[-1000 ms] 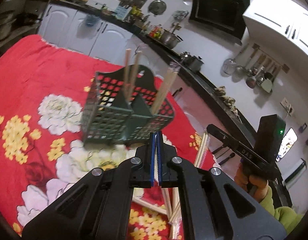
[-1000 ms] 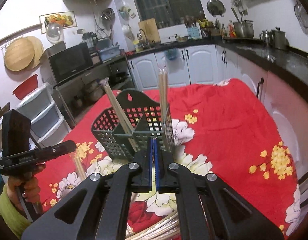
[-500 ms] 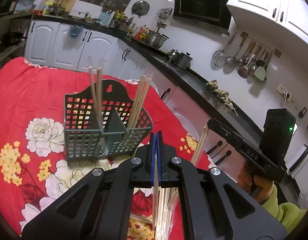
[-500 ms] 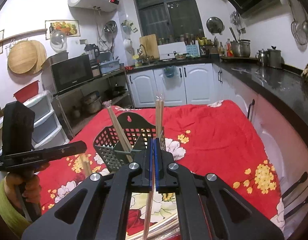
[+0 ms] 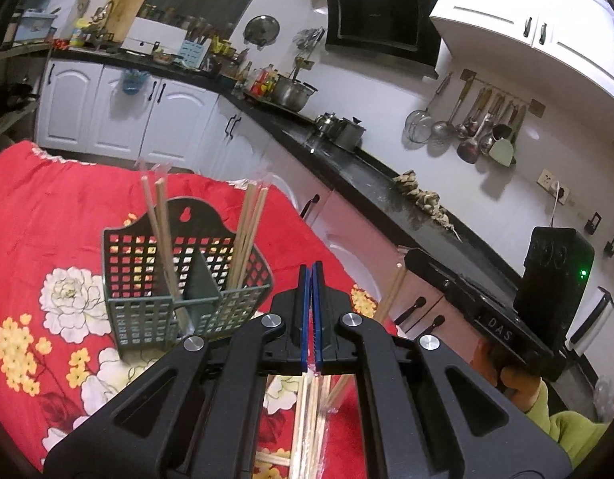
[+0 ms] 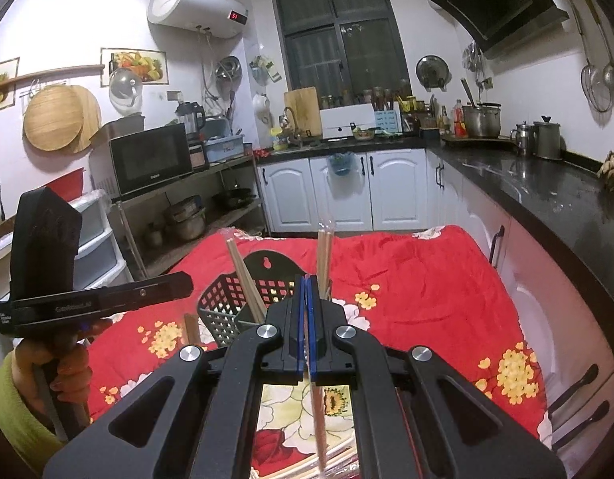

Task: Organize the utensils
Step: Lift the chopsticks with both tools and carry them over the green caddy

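A dark green slotted utensil basket stands on the red flowered tablecloth, with wrapped chopstick pairs upright in both compartments. It also shows in the right wrist view. My left gripper is shut on a wrapped pair of chopsticks that hangs below the jaws. My right gripper is shut on another wrapped pair of chopsticks. Both grippers are raised above the table, near the basket. More wrapped chopsticks lie on the cloth below.
A black kitchen counter with pots runs along the right of the table. White cabinets stand behind it. A shelf with a microwave and plastic drawers stands to the left. The other hand-held gripper shows in each view.
Both grippers have lifted up and away from the table, each carrying a pair of chopsticks. The basket now looks farther and lower in both views.
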Demonstrator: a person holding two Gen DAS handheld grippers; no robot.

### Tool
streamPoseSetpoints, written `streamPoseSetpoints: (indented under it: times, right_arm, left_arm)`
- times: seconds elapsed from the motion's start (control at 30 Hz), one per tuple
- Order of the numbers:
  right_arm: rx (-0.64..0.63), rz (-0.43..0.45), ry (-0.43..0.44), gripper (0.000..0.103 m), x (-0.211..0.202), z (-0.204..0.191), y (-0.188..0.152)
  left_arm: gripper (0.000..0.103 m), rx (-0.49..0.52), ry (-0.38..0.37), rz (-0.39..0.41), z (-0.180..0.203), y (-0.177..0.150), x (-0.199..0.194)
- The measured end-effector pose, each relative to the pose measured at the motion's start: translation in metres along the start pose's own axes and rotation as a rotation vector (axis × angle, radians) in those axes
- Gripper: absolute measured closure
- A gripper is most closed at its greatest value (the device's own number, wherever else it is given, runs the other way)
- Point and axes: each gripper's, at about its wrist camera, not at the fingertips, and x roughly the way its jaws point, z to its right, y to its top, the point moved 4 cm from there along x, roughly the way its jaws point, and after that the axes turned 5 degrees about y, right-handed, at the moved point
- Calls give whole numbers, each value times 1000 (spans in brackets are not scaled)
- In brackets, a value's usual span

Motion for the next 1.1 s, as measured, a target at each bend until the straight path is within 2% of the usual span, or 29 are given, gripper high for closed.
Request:
streamPoseSetpoints:
  times: [0.63,1.1]
  right_arm:
    - [-30,41,8,101,-7,-14,20]
    - [-72,78,26,101,0,-26,50]
  left_arm:
    - [103,42,6,68,13,29,-15]
    - [103,54,49,159,9,70,-35]
